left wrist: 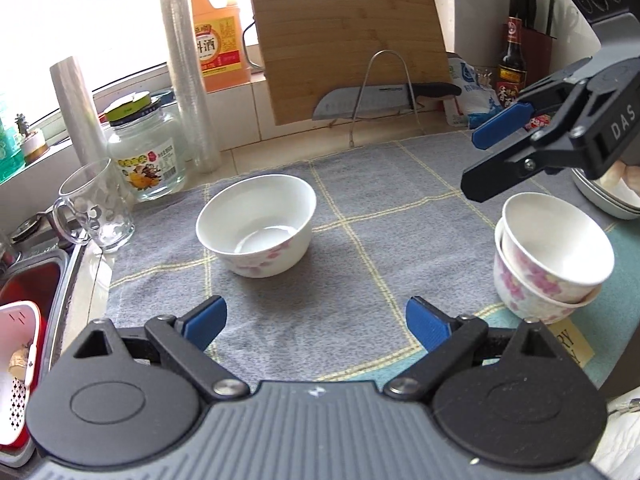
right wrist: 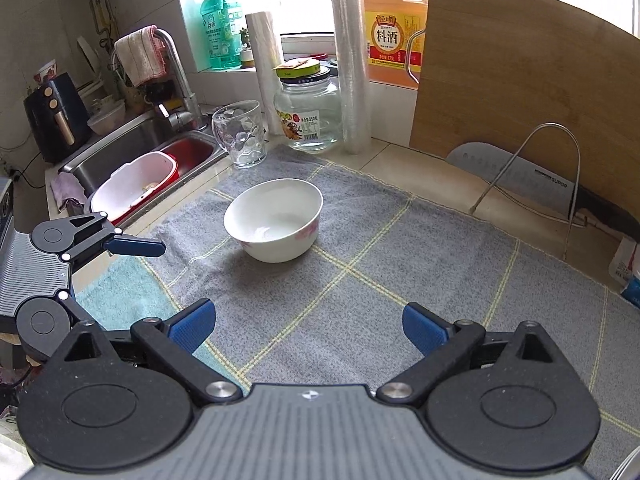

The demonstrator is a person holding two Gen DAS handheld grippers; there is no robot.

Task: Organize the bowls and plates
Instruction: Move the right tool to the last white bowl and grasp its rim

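The left gripper (left wrist: 316, 322) stands spread wide above the grey checked cloth (left wrist: 360, 248) with nothing between its blue pads. The right gripper (right wrist: 306, 326) is spread wide too and empty, hanging over the same cloth. A single white bowl (left wrist: 256, 224) with pink flowers sits upright on the cloth ahead of both. Two more flowered bowls, nested and tilted (left wrist: 552, 256), rest at the cloth's right edge, near grey plates (left wrist: 608, 200). A glass mug (left wrist: 94, 208) and jar (left wrist: 146, 152) stand behind on the left
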